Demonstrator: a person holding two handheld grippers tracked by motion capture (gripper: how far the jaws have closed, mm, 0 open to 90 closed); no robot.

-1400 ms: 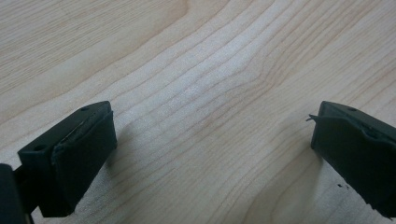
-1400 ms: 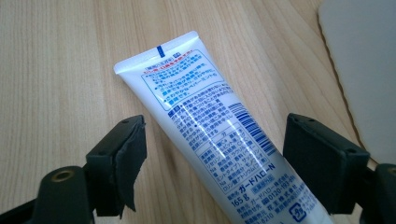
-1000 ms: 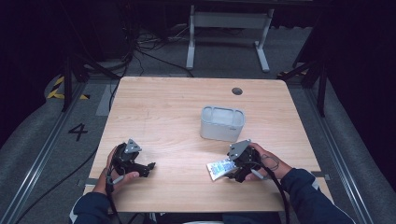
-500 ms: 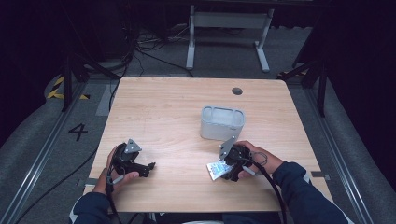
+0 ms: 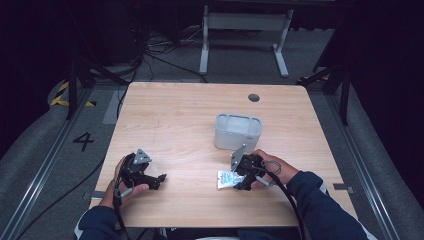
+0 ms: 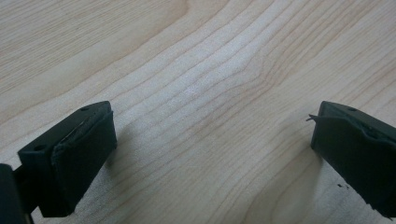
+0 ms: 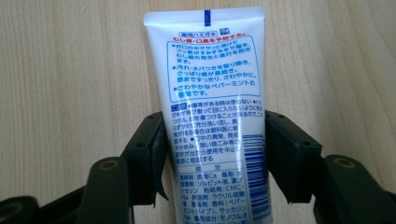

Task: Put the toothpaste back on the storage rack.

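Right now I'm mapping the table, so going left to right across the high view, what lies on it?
Left gripper → tube → right gripper, closed on the tube, with the grey container farther back.

A light wooden desk [image 5: 175, 120] fills the middle of the frame. A pale grey tub [image 5: 238, 131] stands right of centre. Just below it, the right tool [image 5: 239, 178] touches a small white tube [image 5: 226, 179] lying flat. At lower left, the left tool [image 5: 156, 180] rests in a hand [image 5: 127, 187] near the desk's edge.
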